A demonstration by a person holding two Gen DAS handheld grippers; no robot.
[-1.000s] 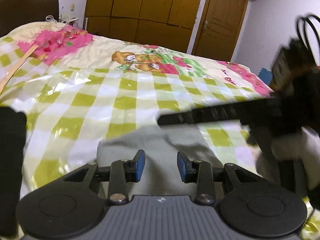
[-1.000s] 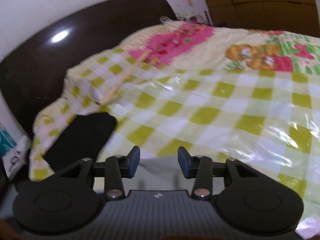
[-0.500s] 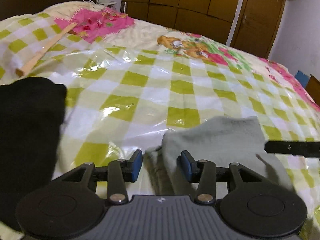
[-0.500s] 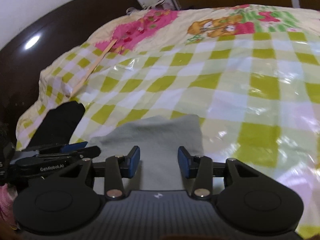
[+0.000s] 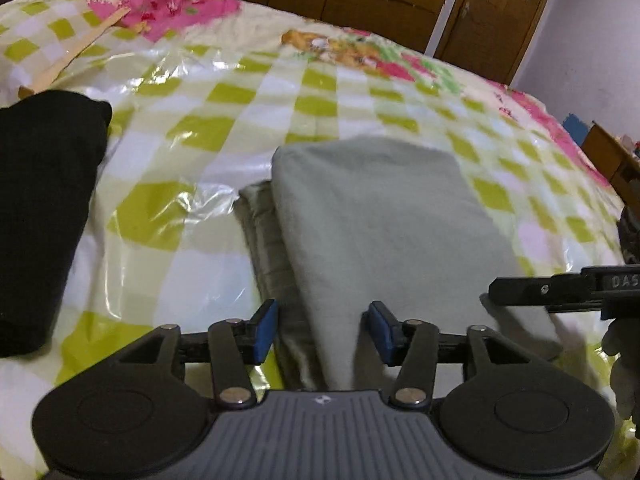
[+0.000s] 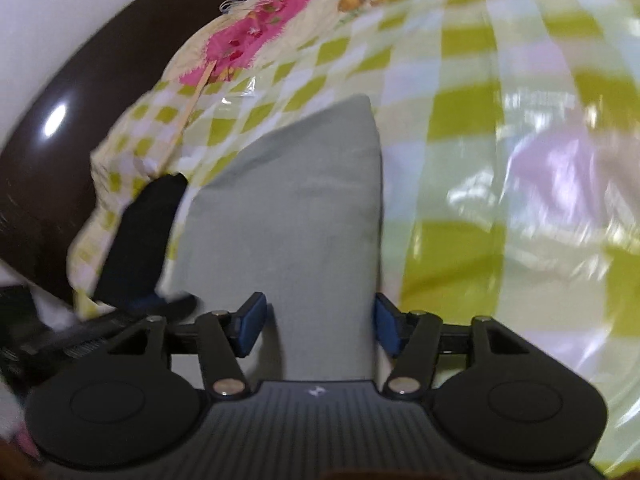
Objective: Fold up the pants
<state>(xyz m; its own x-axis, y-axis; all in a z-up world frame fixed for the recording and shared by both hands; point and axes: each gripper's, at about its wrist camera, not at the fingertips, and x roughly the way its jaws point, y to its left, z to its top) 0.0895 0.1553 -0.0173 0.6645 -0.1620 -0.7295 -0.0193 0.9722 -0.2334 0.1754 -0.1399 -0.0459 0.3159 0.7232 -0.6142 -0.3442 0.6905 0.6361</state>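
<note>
Gripper (image 5: 323, 330) low, seemingly level, over pants (image 5: 384, 216)

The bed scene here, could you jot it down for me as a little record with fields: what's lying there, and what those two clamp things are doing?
surface: bed with a checked green and white cover
main item: grey pants, folded, lying flat on the cover
other cloth: black garment, to the left of the pants
also on bed: wooden stick, near the far end
left gripper: open, over the near edge of the pants
right gripper: open, over the pants
fold state: layers stacked, darker under-layer showing on the left side
</note>
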